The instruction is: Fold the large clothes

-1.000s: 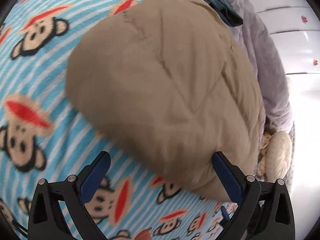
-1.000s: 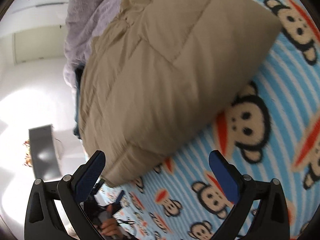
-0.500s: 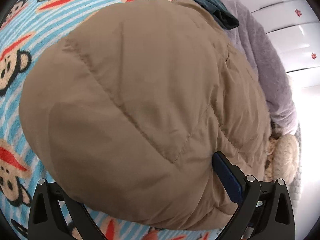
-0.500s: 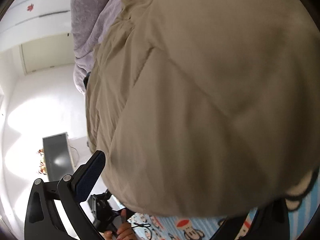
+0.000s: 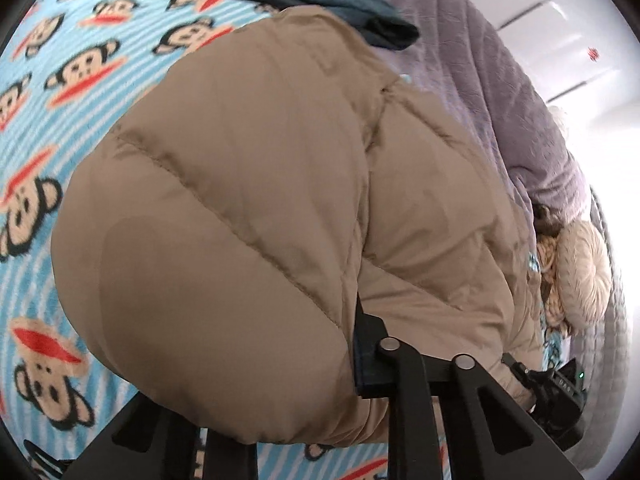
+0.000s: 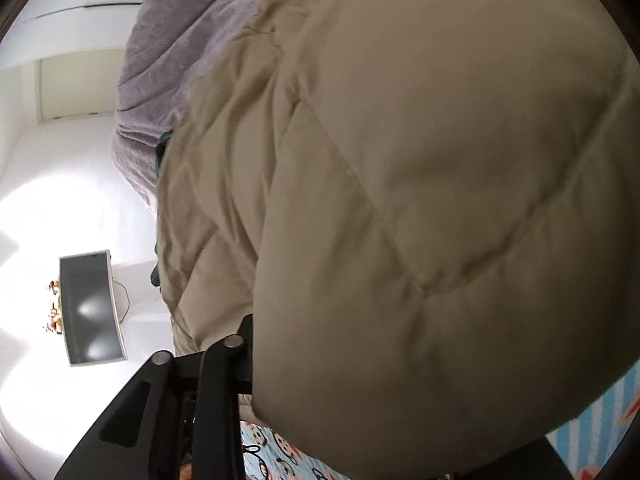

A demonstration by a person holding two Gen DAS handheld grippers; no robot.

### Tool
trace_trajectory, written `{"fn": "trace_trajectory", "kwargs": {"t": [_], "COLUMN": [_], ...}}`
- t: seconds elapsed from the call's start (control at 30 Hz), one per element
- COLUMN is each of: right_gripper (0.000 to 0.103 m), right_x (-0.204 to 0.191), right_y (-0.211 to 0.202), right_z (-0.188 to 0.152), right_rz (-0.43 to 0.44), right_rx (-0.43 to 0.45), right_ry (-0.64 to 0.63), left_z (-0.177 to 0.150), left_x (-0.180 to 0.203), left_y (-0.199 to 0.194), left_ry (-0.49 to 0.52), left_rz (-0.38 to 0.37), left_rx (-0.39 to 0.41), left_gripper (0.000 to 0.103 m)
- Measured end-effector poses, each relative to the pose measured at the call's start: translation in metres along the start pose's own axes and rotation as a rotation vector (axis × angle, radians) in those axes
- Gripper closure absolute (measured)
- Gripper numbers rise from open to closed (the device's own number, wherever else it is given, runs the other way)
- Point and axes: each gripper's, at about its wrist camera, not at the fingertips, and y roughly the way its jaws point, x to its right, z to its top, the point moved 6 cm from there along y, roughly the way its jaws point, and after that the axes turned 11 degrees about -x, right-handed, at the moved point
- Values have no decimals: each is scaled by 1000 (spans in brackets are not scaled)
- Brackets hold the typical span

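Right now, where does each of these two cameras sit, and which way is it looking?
Left wrist view: sits on the left gripper, looking down along its closing fingers at the tan puffer jacket between them.
Right wrist view: sits on the right gripper, fingers closing on the jacket; wall screen behind.
Shared: jacket, monkey-print blanket, purple blanket.

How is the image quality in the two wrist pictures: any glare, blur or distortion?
Left wrist view: fisheye bending, the tan padded jacket fairly sharp, white glare at the right edge. Right wrist view: the jacket fills the frame, soft from closeness; the white wall on the left is overexposed.
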Motion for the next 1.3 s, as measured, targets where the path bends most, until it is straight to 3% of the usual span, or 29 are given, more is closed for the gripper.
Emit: {"fn": "trace_trajectory", "kwargs": {"t": [0.2, 0.37, 0.77, 0.97, 1.2, 1.3], "right_gripper": [75, 75, 75, 75, 65, 62], "right_x": [-8, -13, 0, 34, 46, 46], "right_y": [-20, -44, -68, -63, -48, -50], "right_z": [-11, -32, -104, -130, -124, -127], "right_rz": [-3, -20, -44, -76, -124, -153], "right_rx": [0, -9, -60, -113, -147, -160], "right_ry": [-32, -62, -42, -9, 20, 5], "left_z": [-5, -28, -143, -191, -198, -199], "left_x": [20, 30, 8, -14, -25, -29], "left_y": [-18, -29, -63, -52, -39, -41], "left_ry": [74, 107, 180, 191, 154, 140], "left_rz": [58, 80, 119, 139, 150, 161], "left_rx": [15, 6, -93, -173, -204, -209], "left_gripper": [80, 80, 80, 80, 79, 71]}}
